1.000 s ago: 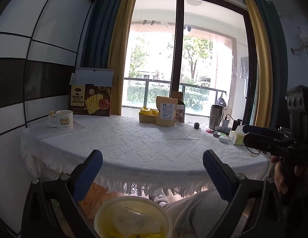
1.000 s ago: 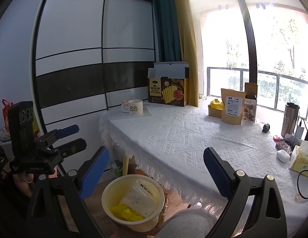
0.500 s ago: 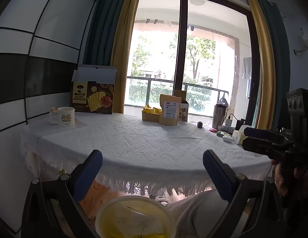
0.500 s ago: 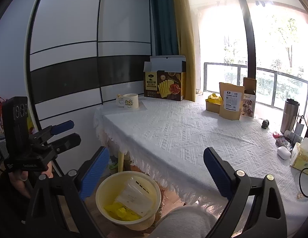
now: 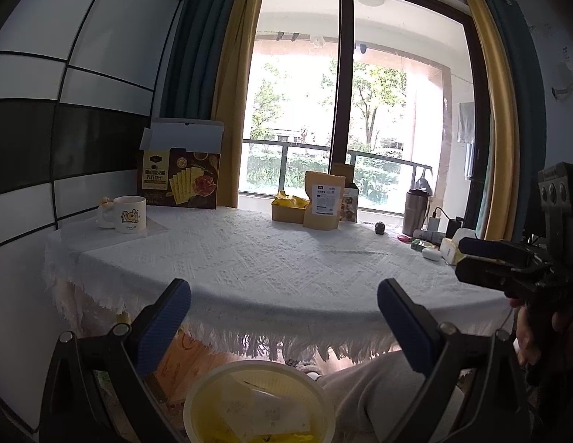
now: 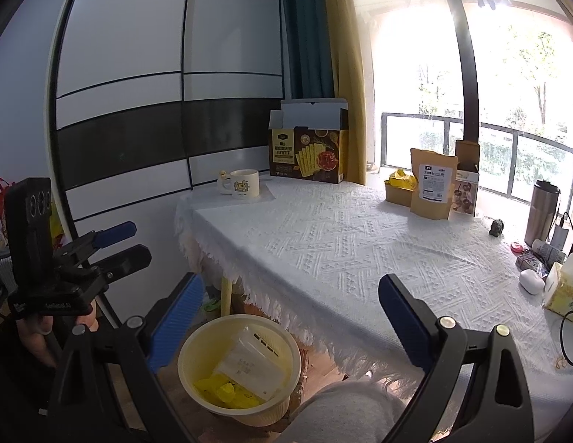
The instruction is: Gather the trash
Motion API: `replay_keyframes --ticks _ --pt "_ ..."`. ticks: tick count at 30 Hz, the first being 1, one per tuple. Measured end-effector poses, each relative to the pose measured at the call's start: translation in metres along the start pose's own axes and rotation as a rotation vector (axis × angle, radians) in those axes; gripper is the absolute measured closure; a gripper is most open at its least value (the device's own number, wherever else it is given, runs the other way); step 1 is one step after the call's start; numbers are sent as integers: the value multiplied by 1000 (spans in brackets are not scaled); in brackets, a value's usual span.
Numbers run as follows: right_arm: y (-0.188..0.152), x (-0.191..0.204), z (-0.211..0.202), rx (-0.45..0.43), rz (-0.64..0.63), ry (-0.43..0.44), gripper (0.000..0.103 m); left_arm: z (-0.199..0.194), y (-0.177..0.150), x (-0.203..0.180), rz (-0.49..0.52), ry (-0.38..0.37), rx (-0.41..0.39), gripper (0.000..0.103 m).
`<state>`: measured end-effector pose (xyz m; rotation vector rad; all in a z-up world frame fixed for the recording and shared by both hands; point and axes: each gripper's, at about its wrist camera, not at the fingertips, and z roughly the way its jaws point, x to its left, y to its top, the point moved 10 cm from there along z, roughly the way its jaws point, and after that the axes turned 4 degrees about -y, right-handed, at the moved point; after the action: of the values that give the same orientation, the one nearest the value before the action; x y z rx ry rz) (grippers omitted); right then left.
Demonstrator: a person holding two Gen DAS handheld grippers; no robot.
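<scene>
Yellow waste basket (image 6: 239, 369) on floor below table's near edge, opening upward, white packet (image 6: 251, 365) inside tilted on yellow scraps, left gripper (image 5: 282, 317) and right gripper (image 6: 290, 313) both spread wide, empty, above basket, table (image 6: 341, 254) carrying mug (image 6: 242, 184) at far left corner, cracker box (image 6: 308, 155), kraft pouch (image 6: 432, 184) along far edge.

Two black, blue-padded tongs are held level, side by side. The left tongs (image 5: 284, 312) are spread wide with nothing gripped, as are the right tongs (image 6: 288, 304). Each handle is clasped from below by a hand (image 6: 46, 332); the other hand (image 5: 537, 328) is partly hidden.
</scene>
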<state>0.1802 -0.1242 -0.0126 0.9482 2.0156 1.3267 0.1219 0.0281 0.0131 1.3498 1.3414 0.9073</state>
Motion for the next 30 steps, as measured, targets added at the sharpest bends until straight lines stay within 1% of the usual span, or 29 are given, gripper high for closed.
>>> replay_keyframes --ticks 7,30 --pt "0 -2 -1 -2 6 -2 8 -1 0 0 26 16 -2 2" --pt "-2 -2 -4 1 -9 0 8 1 3 1 29 13 -1 2"
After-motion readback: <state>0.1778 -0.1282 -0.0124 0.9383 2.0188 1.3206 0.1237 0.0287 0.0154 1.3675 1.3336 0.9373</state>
